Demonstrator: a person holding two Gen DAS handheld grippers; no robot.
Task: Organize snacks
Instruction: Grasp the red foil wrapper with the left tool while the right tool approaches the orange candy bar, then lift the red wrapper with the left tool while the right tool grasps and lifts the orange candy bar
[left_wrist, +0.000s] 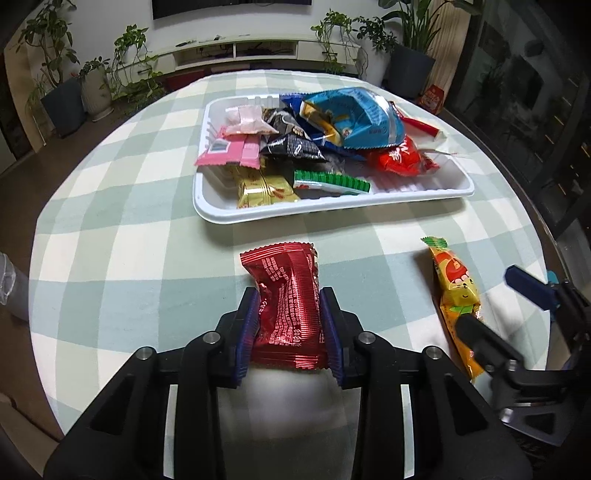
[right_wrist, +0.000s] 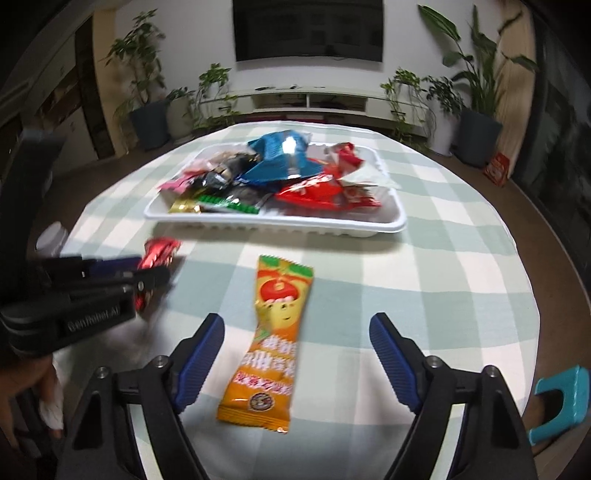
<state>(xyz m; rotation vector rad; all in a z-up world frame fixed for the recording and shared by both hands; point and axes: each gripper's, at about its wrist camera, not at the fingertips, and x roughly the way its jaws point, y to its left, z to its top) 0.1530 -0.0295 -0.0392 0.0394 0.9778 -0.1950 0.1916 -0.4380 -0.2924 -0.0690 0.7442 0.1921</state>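
Left gripper (left_wrist: 289, 325) clenches the red packet (left_wrist: 286, 306); right gripper (right_wrist: 297, 354) gapes around the orange packet (right_wrist: 271, 343) — crinkly foil could slip before reaching the tray (left_wrist: 332, 210).

orange snack packet (right_wrist: 271, 347), between open tool (right_wrist: 297, 354)

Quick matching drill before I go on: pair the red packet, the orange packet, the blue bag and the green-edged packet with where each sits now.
1 red packet
2 orange packet
3 blue bag
4 green-edged packet

A between open pads, on the cloth
B top of the tray pile
C clamped by the left gripper
D tray's near edge

1-C, 2-A, 3-B, 4-D
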